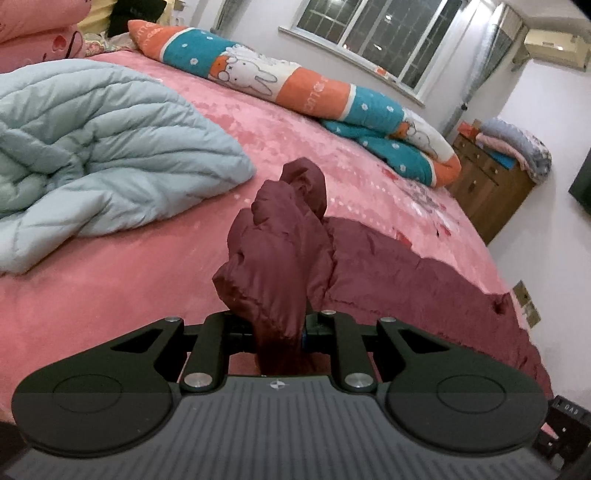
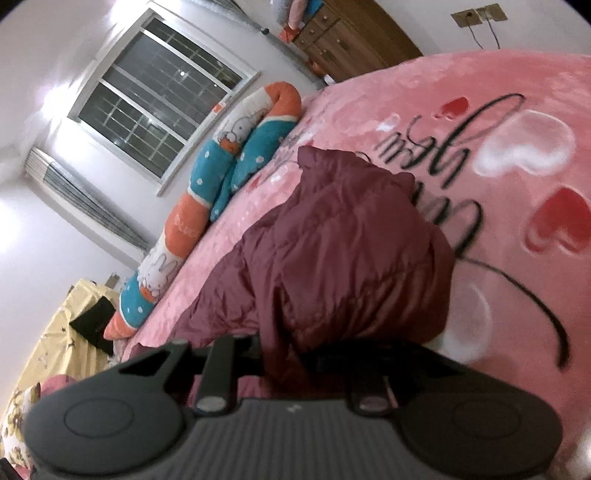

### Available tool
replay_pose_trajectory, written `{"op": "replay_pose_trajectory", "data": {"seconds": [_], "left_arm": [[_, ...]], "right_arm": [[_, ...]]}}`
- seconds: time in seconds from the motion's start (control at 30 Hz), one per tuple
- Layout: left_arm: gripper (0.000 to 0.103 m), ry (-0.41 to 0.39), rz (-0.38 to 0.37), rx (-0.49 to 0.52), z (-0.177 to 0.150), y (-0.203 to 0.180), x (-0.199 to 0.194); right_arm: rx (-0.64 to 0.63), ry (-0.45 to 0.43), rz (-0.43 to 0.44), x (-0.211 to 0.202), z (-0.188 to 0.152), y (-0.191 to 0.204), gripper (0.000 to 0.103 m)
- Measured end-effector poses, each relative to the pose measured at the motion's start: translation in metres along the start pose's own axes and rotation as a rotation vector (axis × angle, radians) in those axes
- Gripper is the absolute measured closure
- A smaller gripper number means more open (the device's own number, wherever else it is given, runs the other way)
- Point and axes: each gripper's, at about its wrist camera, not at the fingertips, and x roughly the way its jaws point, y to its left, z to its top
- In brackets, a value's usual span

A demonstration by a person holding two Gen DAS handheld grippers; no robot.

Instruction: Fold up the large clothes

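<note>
Left wrist view: the left gripper (image 1: 275,328) pinches a bunched fold of a maroon puffer jacket (image 1: 280,243) spread on a pink bedspread (image 1: 122,266); the right gripper (image 2: 284,356) likewise clamps the jacket, beside a pale blue quilt (image 1: 92,147).

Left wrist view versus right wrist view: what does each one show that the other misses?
Only the left wrist view shows the light blue quilt heaped on the bed and the left gripper, shut on a bunched part of the maroon puffer jacket.

Only the right wrist view shows the black script and hearts printed on the cover, and the right gripper, shut on another fold of the jacket.

Both show the pink bed cover, long cartoon bolster, window and wooden dresser.
</note>
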Motion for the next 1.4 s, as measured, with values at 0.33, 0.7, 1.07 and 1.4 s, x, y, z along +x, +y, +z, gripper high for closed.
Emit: {"op": "replay_pose_trajectory", "data": {"seconds": [0.33, 0.7, 1.07, 1.4], "left_arm": [[0.072, 0.037, 0.017, 0.041, -0.013, 0.008, -0.009], [0.049, 0.024, -0.022, 0.034, -0.017, 0.026, -0.051], [0.044, -0.097, -0.097, 0.265, -0.003, -0.035, -0.072], [0.042, -0.058, -0.112, 0.358, 0.009, -0.070, 0.003]], "right_arm": [[-0.014, 0.033, -0.110, -0.017, -0.014, -0.006, 0.065], [-0.064, -0.016, -0.181, -0.054, -0.022, -0.004, 0.059], [-0.268, -0.176, -0.143, -0.063, -0.011, 0.028, 0.051], [-0.407, -0.134, -0.137, 0.000, 0.004, 0.043, 0.048]]}}
